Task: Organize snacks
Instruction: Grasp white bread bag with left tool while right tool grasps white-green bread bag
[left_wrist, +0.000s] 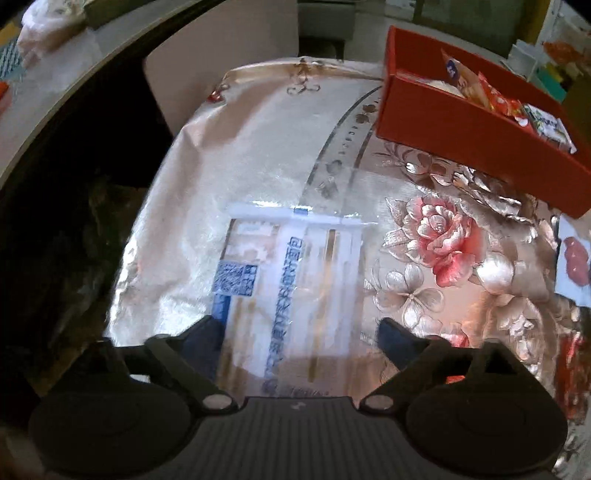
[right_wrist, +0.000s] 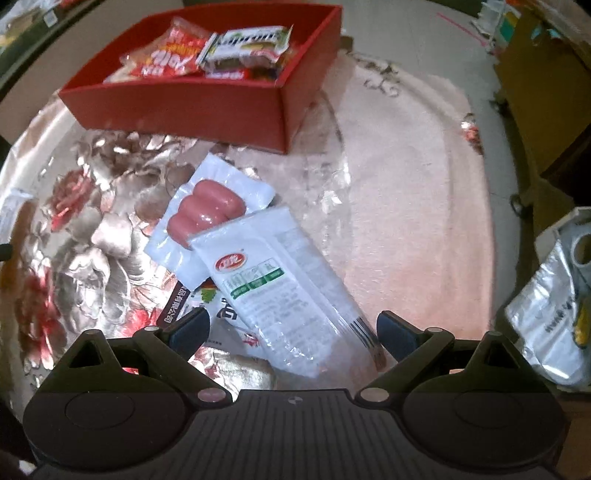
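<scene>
A red box (left_wrist: 461, 122) with several snack packets stands at the back right of the table; it also shows in the right wrist view (right_wrist: 177, 107). My left gripper (left_wrist: 299, 332) is open, with a clear and white packet with blue print (left_wrist: 291, 280) lying flat between its fingers. My right gripper (right_wrist: 293, 328) is open over a white packet with a green label (right_wrist: 280, 291). That packet overlaps a white sausage pack (right_wrist: 207, 218) and a dark-printed packet (right_wrist: 218, 314) beneath.
A floral plastic cloth (left_wrist: 436, 236) covers the round table. Its left edge drops to dark floor (left_wrist: 55, 221). A silver foil pouch (right_wrist: 550, 317) lies at the right. Shelves and clutter stand beyond the table.
</scene>
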